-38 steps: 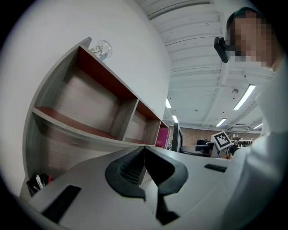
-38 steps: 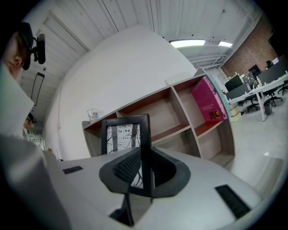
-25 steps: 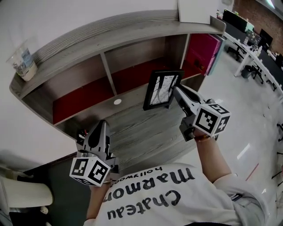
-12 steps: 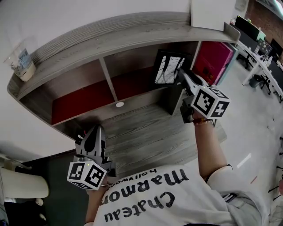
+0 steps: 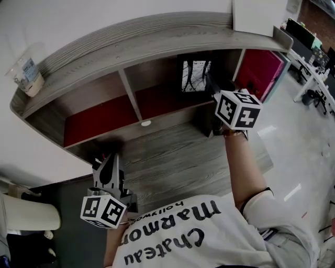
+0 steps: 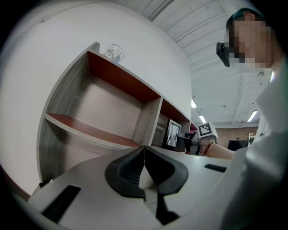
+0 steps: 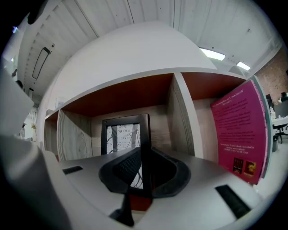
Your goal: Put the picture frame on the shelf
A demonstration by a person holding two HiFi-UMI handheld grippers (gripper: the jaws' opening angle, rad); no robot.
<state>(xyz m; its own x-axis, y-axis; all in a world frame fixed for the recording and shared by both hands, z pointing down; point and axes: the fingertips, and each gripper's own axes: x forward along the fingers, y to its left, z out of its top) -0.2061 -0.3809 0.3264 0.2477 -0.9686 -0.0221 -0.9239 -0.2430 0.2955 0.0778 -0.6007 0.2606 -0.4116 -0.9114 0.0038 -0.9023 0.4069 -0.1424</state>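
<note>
Frame: upright in middle shelf compartment, clamped edge-on in right gripper jaws. Left gripper: jaws together, empty, at desk front. Shirt print: "Chateau Marmon", "hollywood". Pink panel text unreadable.

Black picture frame upright inside shelf middle compartment.

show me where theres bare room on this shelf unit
Bare: left compartment beside the divider; top board between cup and white box; desk in front. Crowded: middle compartment, with picture frame and right gripper.
</note>
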